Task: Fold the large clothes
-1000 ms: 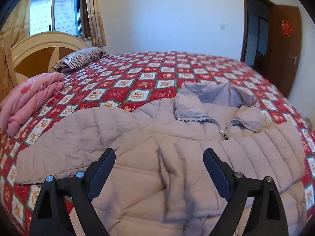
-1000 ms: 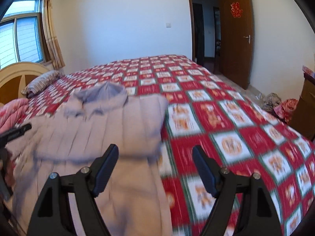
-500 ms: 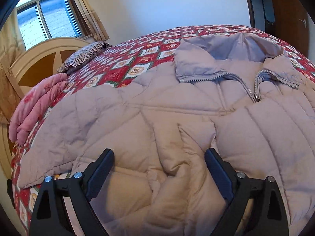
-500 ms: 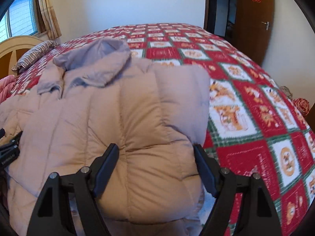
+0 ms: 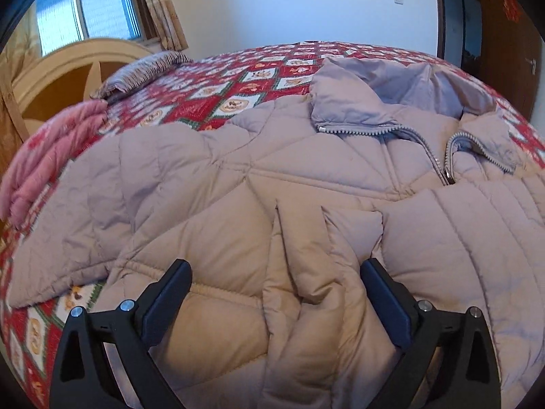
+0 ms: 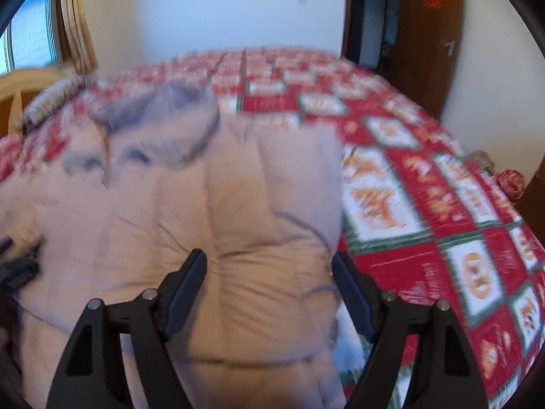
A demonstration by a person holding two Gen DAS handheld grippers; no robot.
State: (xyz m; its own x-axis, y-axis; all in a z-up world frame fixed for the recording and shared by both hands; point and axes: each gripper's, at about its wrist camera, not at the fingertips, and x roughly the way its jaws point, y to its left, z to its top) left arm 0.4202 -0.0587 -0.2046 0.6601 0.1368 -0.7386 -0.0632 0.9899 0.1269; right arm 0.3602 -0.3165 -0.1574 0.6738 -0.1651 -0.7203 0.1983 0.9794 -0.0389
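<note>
A pale mauve quilted jacket [image 5: 306,170] lies face up on the bed, its zipper [image 5: 432,156] partly undone below the hood [image 5: 408,81]. One sleeve [image 5: 85,211] stretches out to the left. My left gripper [image 5: 276,266] hovers low over the jacket's lower front. Its jaws are opening, and a raised fold lies between them without being pressed. In the right wrist view, which is blurred, the jacket [image 6: 204,187] has its right side folded inward. My right gripper [image 6: 269,257] stands open just above that puffy part, near its right edge.
The red patterned bedspread [image 6: 442,221] lies bare to the right of the jacket. A folded pink blanket [image 5: 44,163] and a striped pillow [image 5: 143,71] lie by the wooden headboard [image 5: 68,75]. A brown door [image 6: 425,34] stands behind the bed.
Both grippers have come down close over the jacket, which now fills their views. The right one has shifted from the bedspread onto the jacket. The left jaws stand slightly wider.
</note>
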